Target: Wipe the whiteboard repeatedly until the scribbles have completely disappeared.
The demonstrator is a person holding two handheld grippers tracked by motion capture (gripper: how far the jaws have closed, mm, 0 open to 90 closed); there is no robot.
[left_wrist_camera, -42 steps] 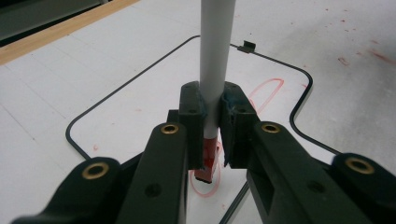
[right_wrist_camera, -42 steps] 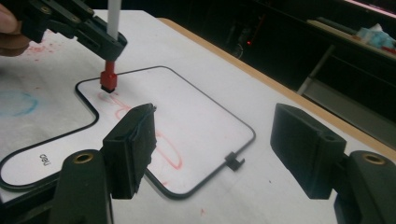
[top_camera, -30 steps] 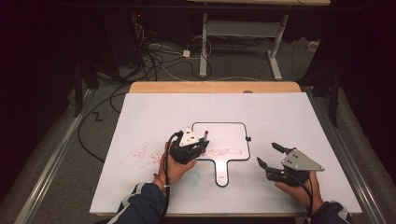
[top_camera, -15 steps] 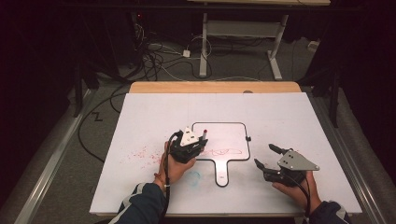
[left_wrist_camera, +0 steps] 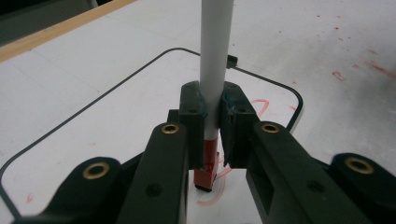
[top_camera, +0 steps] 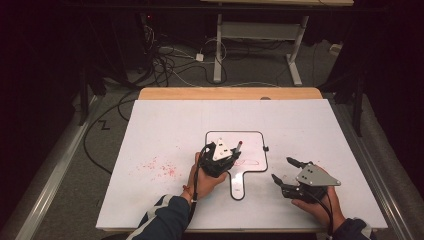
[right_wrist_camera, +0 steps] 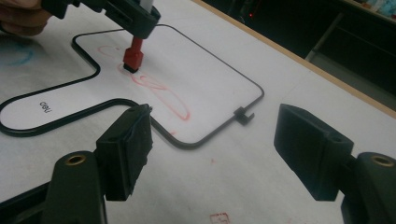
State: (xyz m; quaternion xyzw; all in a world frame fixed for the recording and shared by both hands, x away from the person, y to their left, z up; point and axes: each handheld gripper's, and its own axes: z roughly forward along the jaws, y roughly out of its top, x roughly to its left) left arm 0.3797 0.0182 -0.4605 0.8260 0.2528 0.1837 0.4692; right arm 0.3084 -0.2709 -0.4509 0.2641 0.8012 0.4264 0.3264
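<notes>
A white table (top_camera: 165,125) bears red specks (top_camera: 160,167); cables (top_camera: 165,60) tangle on the floor beyond.

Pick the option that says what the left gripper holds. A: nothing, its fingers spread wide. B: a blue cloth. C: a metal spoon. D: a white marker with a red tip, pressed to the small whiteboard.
D: the left gripper is clamped on a white marker with a red tip, whose tip meets the small black-rimmed whiteboard among red scribbles.

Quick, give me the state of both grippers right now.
Left gripper: shut on the red marker, tip down on the small whiteboard.
Right gripper: open, holding nothing.
</notes>
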